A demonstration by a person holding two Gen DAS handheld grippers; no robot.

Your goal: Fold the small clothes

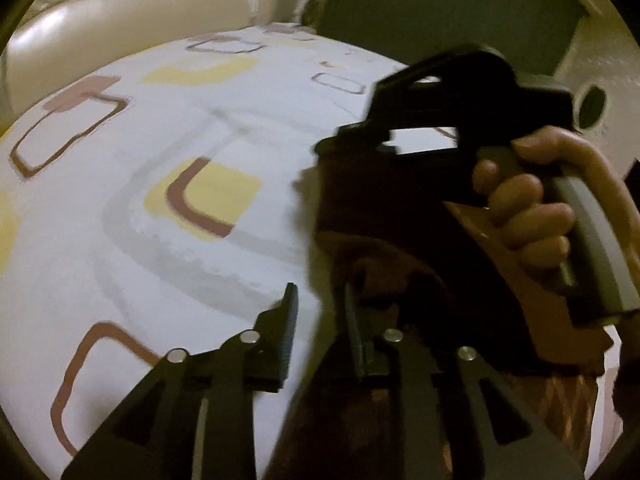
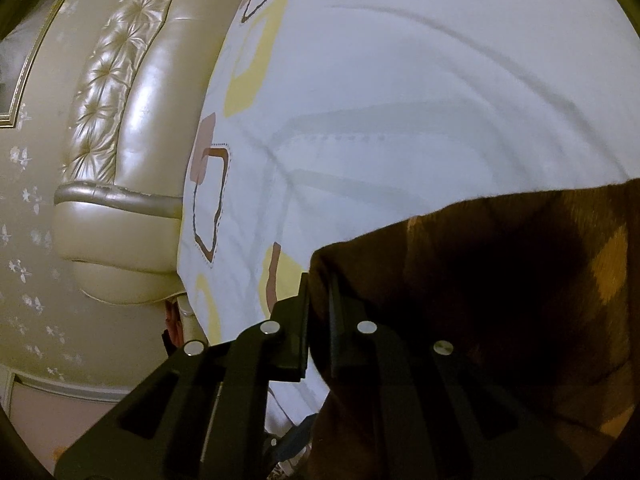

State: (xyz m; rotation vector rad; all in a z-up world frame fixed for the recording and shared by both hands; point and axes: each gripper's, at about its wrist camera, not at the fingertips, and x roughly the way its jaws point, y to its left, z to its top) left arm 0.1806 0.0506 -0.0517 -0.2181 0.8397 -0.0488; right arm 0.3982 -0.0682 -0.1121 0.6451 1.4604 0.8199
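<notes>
A brown garment (image 2: 500,280) is being held up over the bed (image 2: 400,80), its edge pinched in the closed right gripper (image 2: 320,320). The left gripper (image 1: 320,328) is being kept part open, the cloth apparently loose beside one finger, though blur hides contact. Next, a second corner needs catching. The headboard (image 2: 132,140) is well clear.

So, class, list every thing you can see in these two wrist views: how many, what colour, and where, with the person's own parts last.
Garment: one, dark brown with orange patches, on the bed at the grippers.
Bedsheet: one, white with yellow and brown squares, covering the bed.
Headboard: one, beige, tufted, beside the sheet.
Picture frame: one, gold-edged, on the wall.
Left gripper: one, black, jaws apart at the garment's edge.
Right gripper: one, black, shut on the garment.
Hand: one, holding the right gripper's grip.
</notes>
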